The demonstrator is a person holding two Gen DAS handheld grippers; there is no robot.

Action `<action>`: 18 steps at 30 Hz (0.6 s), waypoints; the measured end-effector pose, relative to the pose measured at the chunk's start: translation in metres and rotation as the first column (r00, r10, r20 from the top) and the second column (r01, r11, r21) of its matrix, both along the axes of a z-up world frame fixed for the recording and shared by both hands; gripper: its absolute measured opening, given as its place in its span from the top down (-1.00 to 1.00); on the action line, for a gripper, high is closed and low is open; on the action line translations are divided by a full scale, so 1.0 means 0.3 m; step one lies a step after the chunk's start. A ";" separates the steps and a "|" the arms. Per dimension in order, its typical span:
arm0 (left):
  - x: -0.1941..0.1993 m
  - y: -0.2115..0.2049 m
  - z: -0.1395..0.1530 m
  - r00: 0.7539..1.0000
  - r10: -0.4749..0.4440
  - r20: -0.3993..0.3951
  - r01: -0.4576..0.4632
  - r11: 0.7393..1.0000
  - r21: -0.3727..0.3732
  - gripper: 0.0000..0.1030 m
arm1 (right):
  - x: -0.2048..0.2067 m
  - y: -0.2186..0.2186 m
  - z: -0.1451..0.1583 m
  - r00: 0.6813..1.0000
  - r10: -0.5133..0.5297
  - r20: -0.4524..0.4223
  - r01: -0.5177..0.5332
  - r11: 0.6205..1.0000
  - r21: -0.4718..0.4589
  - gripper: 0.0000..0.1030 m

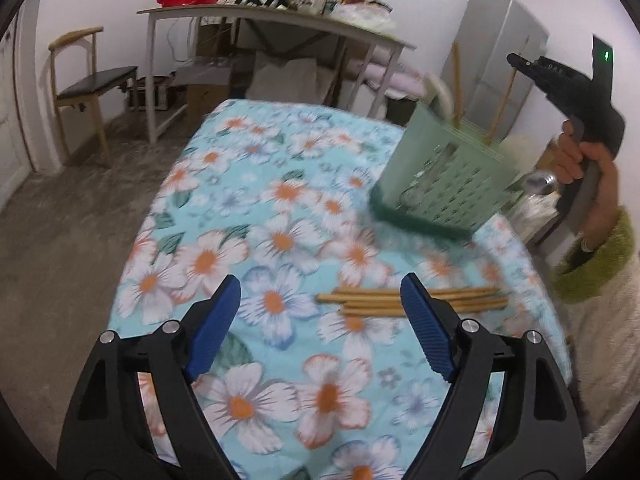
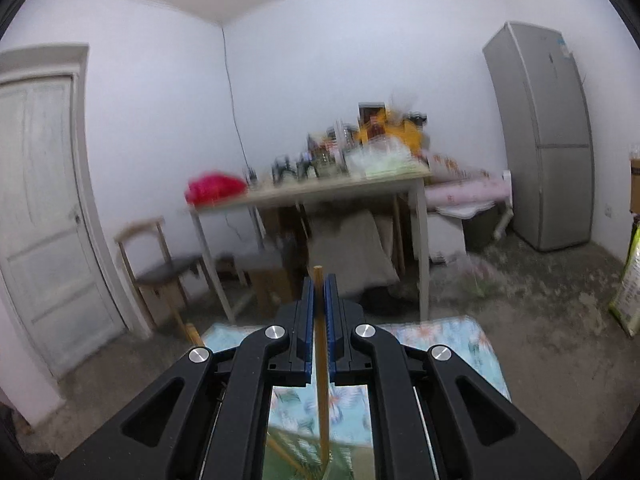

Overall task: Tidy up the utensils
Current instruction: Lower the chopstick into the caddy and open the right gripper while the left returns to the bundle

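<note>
Several wooden chopsticks (image 1: 372,300) lie in a bundle on the floral tablecloth (image 1: 260,208). My left gripper (image 1: 320,284) hovers open just above and before them, and its right finger (image 1: 424,332) covers part of the bundle. A pale green perforated utensil basket (image 1: 440,176) stands at the right of the table with cutlery inside. Above the basket, a hand holds my right gripper (image 2: 319,280), which is shut on a single upright chopstick (image 2: 322,380). The chopstick's lower end hangs over the basket (image 2: 296,452).
A metal-lidded jar (image 1: 540,184) stands right of the basket near the table's edge. Beyond the table are a cluttered desk (image 1: 280,16), a chair (image 1: 92,88), a grey fridge (image 2: 544,140) and a white door (image 2: 40,208). Bare floor lies to the left.
</note>
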State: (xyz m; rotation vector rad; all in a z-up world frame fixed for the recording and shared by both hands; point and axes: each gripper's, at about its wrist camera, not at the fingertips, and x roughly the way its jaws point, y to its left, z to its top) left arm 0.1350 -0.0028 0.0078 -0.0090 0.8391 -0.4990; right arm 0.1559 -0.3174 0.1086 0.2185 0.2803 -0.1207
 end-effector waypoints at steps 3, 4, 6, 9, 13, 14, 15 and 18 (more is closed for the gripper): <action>0.007 -0.022 -0.015 1.000 0.006 0.005 -0.006 0.997 0.079 -0.53 | 0.000 -0.016 -0.017 0.999 -0.010 -0.044 0.010 1.000 0.013 0.50; 0.010 -0.030 -0.019 1.000 0.005 0.006 -0.006 0.995 0.100 -0.55 | -0.017 -0.023 -0.007 0.999 -0.023 -0.037 0.024 1.000 0.016 0.21; 0.012 -0.042 -0.027 1.000 0.006 0.005 -0.006 0.991 0.132 -0.59 | -0.059 -0.033 0.021 0.999 -0.045 0.001 0.045 0.999 0.014 0.01; 0.018 -0.063 -0.041 1.000 0.003 -0.002 -0.003 0.986 0.169 -0.60 | -0.121 -0.047 0.055 0.997 -0.071 0.034 0.071 0.997 0.010 -0.11; 0.026 -0.094 -0.060 1.000 0.006 -0.024 0.000 0.974 0.226 -0.61 | -0.245 -0.037 0.077 0.994 -0.065 0.084 0.062 0.998 0.033 -0.16; 0.028 -0.100 -0.066 1.000 0.005 -0.031 0.003 0.971 0.238 -0.61 | -0.277 -0.028 0.076 0.994 -0.056 0.091 0.053 0.998 0.035 -0.17; 0.026 -0.105 -0.069 0.999 0.005 -0.034 0.004 0.969 0.248 -0.61 | -0.316 -0.012 0.071 0.995 -0.044 0.095 0.041 0.999 0.034 -0.19; 0.024 -0.120 -0.085 0.999 0.003 -0.047 0.010 0.958 0.286 -0.61 | -0.381 0.031 0.047 0.997 0.004 0.080 -0.006 0.999 0.032 -0.25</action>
